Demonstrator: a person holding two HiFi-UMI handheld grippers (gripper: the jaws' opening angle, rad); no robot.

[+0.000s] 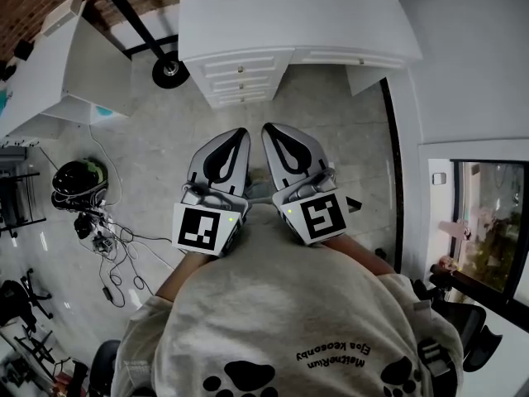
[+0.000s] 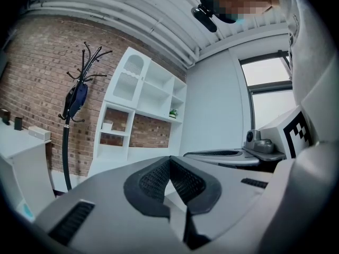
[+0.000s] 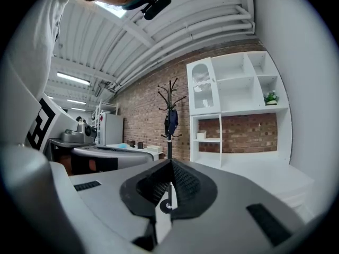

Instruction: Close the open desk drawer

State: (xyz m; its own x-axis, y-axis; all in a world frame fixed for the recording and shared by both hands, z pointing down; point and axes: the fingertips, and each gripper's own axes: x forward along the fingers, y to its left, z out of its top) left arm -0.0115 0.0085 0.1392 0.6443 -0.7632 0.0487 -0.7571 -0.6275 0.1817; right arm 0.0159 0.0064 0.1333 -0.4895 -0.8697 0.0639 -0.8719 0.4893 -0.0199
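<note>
A white desk (image 1: 297, 15) stands ahead of me across the floor. Under its left part is a drawer unit (image 1: 242, 78) with three knobbed fronts stacked one below the other. From this steep angle I cannot tell which front stands out. Both grippers hang side by side close to my chest, well short of the desk and pointing toward it. My left gripper (image 1: 240, 132) (image 2: 169, 160) is shut with its dark pads meeting and nothing between them. The right gripper (image 1: 268, 128) (image 3: 170, 162) is shut and empty too. Each sees the other's grey body beside it.
A black coat stand (image 1: 170, 70) (image 2: 71, 105) (image 3: 169, 118) rises left of the desk before a brick wall. A white shelf unit (image 2: 143, 107) (image 3: 238, 102) tops the desk. Another white table (image 1: 58, 73), a dark helmet (image 1: 78, 180) and loose cables (image 1: 111, 246) are at the left. A glass door (image 1: 488, 222) is at the right.
</note>
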